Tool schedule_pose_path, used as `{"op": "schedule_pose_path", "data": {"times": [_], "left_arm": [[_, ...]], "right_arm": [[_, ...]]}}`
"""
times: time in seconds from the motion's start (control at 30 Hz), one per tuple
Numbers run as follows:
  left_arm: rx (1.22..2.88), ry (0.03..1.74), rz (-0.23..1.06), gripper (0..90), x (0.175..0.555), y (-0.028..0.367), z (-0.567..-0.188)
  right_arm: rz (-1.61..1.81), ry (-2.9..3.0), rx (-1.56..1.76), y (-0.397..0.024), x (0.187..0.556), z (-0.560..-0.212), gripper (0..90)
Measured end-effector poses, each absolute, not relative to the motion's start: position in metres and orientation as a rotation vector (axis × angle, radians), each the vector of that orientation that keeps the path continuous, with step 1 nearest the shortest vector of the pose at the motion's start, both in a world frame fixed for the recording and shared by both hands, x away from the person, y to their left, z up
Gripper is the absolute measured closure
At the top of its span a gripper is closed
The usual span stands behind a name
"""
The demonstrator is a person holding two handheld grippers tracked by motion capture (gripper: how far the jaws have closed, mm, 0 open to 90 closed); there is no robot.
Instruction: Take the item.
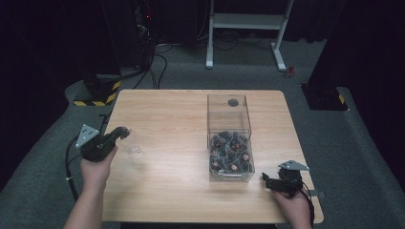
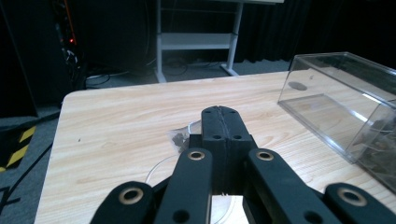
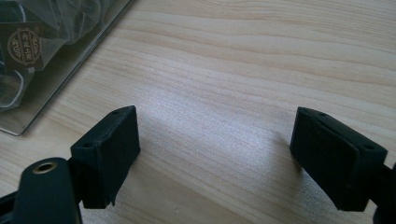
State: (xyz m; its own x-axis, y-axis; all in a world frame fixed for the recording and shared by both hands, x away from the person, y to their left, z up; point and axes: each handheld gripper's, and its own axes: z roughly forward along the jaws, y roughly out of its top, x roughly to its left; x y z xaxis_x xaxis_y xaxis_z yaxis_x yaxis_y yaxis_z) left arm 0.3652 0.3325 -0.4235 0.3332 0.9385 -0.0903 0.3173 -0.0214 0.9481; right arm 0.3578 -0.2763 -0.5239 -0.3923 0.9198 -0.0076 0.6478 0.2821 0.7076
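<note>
Pale wood-grain table (image 1: pixel 167 191): left gripper (image 2: pixel 219 122) pinched closed, perhaps on clear film; right gripper (image 3: pixel 215 154) gapes beside the clear box (image 1: pixel 229 138).

Left gripper (image 2: pixel 219 122) jaws are seen pressed together — no gap between them. Just beyond the tips, a clear item with a small dark clump (image 2: pixel 179 138) is seen on the wooden table (image 2: pixel 116 121); whether it is gripped cannot be told. A clear plastic box (image 2: pixel 343 100) is seen at the right edge.
</note>
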Motion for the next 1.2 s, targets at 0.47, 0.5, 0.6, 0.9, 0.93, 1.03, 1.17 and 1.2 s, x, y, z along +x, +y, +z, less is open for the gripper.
{"op": "schedule_pose_path", "data": {"times": [0.47, 0.5, 0.6, 0.9, 0.93, 1.03, 1.17, 1.2], "left_arm": [[1.597, 1.235, 0.736, 89.9, 0.378, 0.333, -0.442], [1.599, 1.24, 0.73, 89.9, 0.378, 0.332, -0.443], [1.618, 1.248, 0.732, 89.8, 0.38, 0.331, -0.446], [1.633, 1.281, 0.731, 89.3, 0.384, 0.332, -0.451], [1.634, 1.282, 0.731, 89.3, 0.384, 0.332, -0.451], [1.634, 1.288, 0.723, 89.2, 0.385, 0.332, -0.452], [1.646, 1.283, 0.712, 88.3, 0.386, 0.329, -0.453], [1.65, 1.281, 0.71, 87.8, 0.385, 0.328, -0.453]], "right_arm": [[0.881, 2.141, 1.409, -0.276, 0.358, -0.524, 15.8], [0.881, 2.141, 1.409, -0.276, 0.358, -0.524, 15.8], [0.881, 2.141, 1.409, -0.276, 0.358, -0.524, 15.7], [0.881, 2.141, 1.409, -0.276, 0.358, -0.524, 15.8], [0.881, 2.141, 1.41, -0.276, 0.358, -0.524, 15.8], [0.881, 2.141, 1.409, -0.276, 0.358, -0.524, 15.8], [0.882, 2.141, 1.409, -0.276, 0.358, -0.524, 15.8], [0.881, 2.14, 1.409, -0.276, 0.358, -0.524, 15.8]]}}
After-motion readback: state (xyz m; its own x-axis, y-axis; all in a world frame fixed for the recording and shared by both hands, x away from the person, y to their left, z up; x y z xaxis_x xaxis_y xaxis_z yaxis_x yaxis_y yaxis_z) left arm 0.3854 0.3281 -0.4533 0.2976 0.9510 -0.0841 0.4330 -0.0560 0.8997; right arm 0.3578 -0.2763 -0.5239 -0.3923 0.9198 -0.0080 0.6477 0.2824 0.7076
